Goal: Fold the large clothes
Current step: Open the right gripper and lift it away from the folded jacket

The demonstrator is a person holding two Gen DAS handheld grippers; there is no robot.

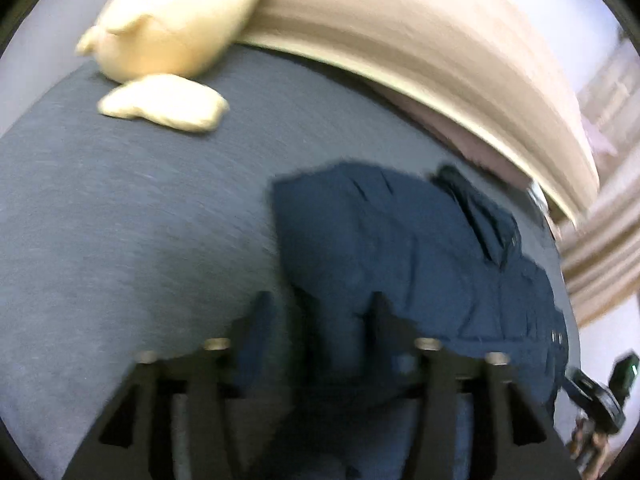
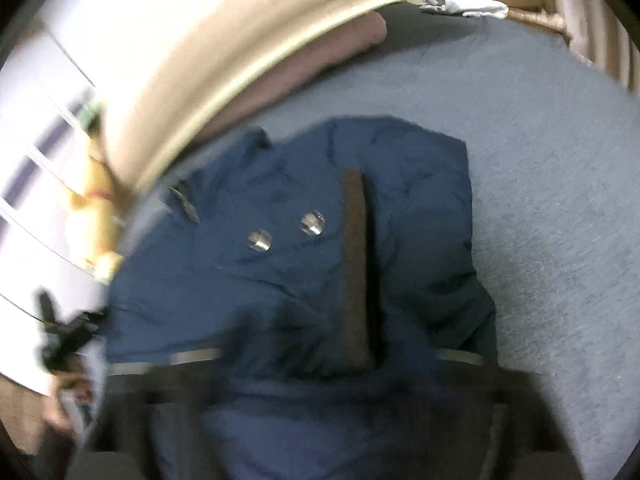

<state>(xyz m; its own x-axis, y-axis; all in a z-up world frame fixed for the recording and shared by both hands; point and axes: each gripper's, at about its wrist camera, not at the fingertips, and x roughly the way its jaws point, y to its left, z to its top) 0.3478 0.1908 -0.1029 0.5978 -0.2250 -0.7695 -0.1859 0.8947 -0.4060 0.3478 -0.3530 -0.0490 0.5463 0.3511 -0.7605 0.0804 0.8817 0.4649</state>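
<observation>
I have the navy jacket [image 2: 320,240] bunched on the bed [image 2: 540,200] directly under and ahead of my right gripper [image 2: 332,360], fingers spread wide and empty, brown placket running straight away, while my left gripper [image 1: 320,320], half-open, straddles its near edge.

Left gripper [image 1: 320,308] low over grey-blue bedsheet [image 1: 120,220], jaws apart, edge of navy jacket [image 1: 400,248] lying btwn fingers, not pinched. Jacket bunched to the right, dark tab near its top. Cream plush toy [image 1: 172,20] at far end by beige headboard [image 1: 420,40]. Other gripper [image 1: 600,392] at right edge. Pic blurred
</observation>
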